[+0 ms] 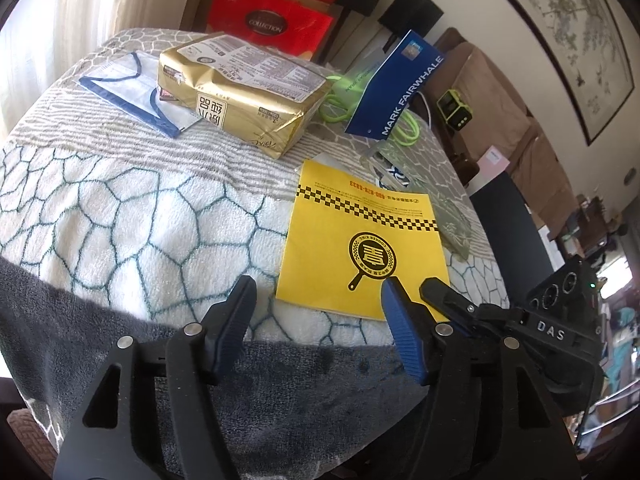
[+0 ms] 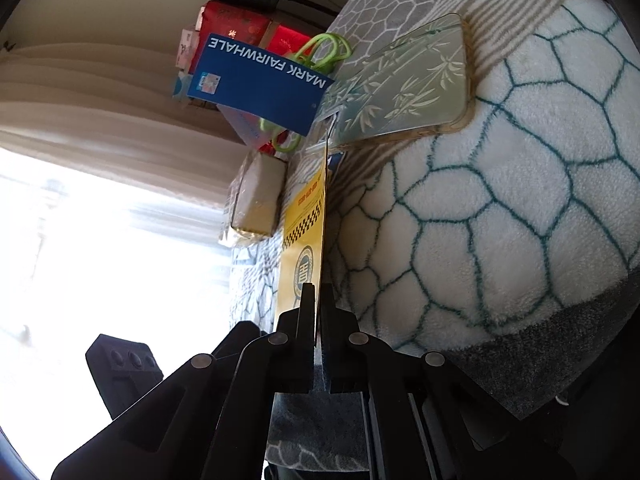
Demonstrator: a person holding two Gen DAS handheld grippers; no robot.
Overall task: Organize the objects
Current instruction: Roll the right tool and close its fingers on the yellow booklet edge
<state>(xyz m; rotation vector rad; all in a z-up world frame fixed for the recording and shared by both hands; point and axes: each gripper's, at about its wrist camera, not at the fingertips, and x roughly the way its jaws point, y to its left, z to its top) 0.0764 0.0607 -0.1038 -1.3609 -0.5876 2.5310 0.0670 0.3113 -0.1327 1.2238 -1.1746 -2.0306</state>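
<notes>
A yellow booklet (image 1: 360,240) with a black pan logo lies on the patterned blanket (image 1: 120,208). My left gripper (image 1: 318,286) stands open just before the booklet's near edge, and its right blue fingertip (image 1: 394,300) overlaps that edge. My right gripper (image 1: 436,290) comes in from the right at the booklet's near right corner. In the right wrist view, which is rolled sideways, the right gripper (image 2: 318,290) is shut on the thin edge of the yellow booklet (image 2: 304,216).
A gold foil package (image 1: 240,92) sits farther back, over a packed face mask (image 1: 132,88). A blue "MARK FAIRWHALE" card (image 1: 396,92) stands over a green cable (image 1: 340,96). A bamboo-print phone case (image 2: 408,80) lies beyond the booklet. Red boxes (image 1: 272,16) stack behind the table.
</notes>
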